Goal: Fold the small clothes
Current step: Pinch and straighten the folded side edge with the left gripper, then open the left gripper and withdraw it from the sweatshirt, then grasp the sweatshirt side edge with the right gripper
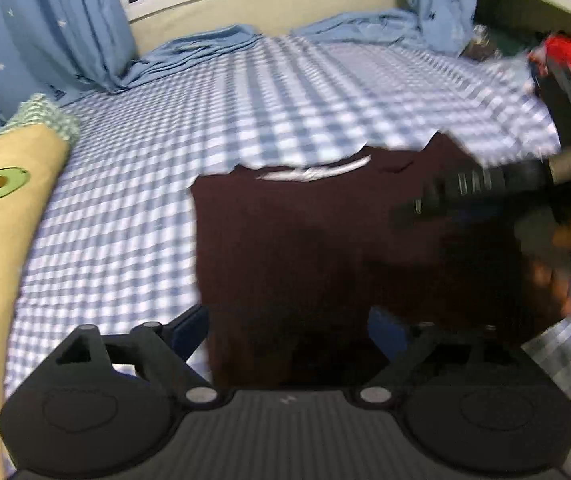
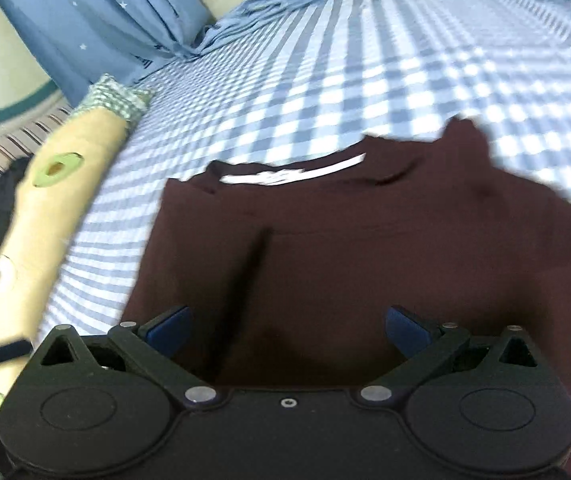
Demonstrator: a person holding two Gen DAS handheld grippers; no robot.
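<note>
My left gripper (image 1: 285, 332) jaws wide apart, gripping nothing. Right gripper (image 2: 287, 332) likewise spread, empty. Maroon shirt (image 2: 345, 248) flat under and just beyond both. Blue-checked bedsheet (image 1: 213, 120) around. Avocado-print bolster (image 1: 5, 216) far left; blue curtain (image 1: 45, 28) beyond.

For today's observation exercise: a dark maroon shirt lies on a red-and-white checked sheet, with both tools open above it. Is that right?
Not quite. The sheet is blue-and-white checked, as the right wrist view shows. The rest stands: the dark maroon shirt lies on it, with the left tool and right tool open above.
</note>
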